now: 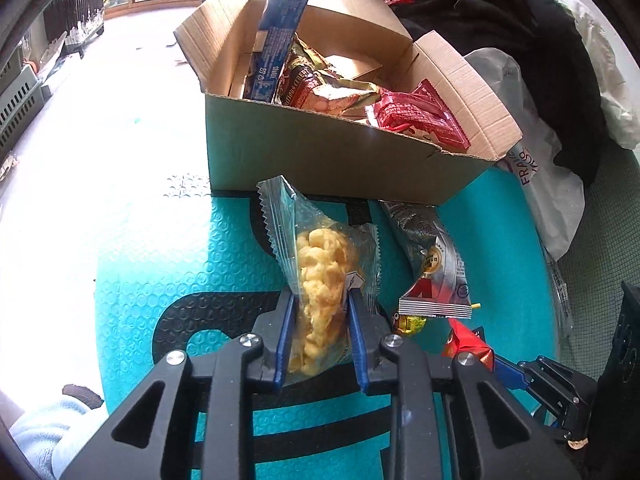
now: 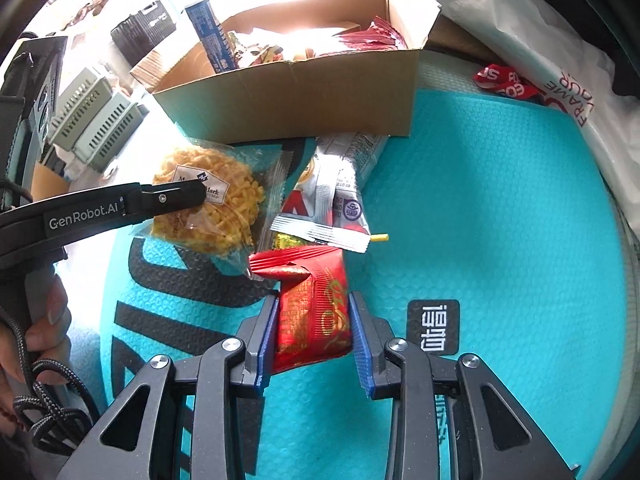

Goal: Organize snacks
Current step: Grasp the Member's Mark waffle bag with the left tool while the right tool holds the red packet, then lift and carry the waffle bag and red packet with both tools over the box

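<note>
Between the left gripper (image 1: 320, 300) fingers sits a light, crushable puff packet (image 1: 320, 272), while the right gripper (image 2: 314, 312) pinches a soft red pouch (image 2: 312, 320) mid-body.

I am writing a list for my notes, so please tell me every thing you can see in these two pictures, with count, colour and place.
cardboard box: one, brown, open, at far end of the mat
snacks in the box: several, blue, red and gold; exact count unclear
yellow puff snack bag: one, clear wrapper, between the left jaws
red snack packet: one, red with gold print, between the right jaws
silver snack bag: one, silver and red, on the mat before the box
mat: one, teal with black marks
white plastic bag: one, right of the box
dark clothing: black, behind the box
left gripper: black, blue pads
right gripper: black, blue pads
</note>
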Motion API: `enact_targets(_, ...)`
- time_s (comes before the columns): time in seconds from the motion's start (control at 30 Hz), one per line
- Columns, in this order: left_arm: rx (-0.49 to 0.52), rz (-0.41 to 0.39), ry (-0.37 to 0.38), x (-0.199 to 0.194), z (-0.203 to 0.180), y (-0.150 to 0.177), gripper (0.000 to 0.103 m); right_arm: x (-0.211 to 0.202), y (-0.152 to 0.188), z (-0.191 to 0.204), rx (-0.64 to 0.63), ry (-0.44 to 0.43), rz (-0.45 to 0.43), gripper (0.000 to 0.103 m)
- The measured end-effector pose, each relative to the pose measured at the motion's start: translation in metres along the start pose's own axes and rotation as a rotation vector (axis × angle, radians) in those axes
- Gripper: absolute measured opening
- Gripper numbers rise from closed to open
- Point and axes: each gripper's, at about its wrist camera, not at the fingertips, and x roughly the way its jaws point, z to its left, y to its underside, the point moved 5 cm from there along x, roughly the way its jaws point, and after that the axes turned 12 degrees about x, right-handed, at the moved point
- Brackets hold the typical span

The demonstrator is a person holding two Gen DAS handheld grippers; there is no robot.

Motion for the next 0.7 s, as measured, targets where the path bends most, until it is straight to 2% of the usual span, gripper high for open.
enact_targets(0.1,-0.007,-0.015,-0.004,-0.011,0.003,0.005,0.024,-0.010,0.000,-0.002,-0.004,-0.011,-0.008,0.033)
enact_targets(0.23,0.030,-0.052,-0.054,-0.037,0.000,0.007,0.024,-0.019,0.002,0.007,-0.017,-0.029,-0.027,0.033)
enact_targets(0.7,0.063,-0.156,-0.087,-0.117,-0.017,0.002,0.024,-0.076,0.007,0.037,-0.038,-0.126,-0.106,0.033)
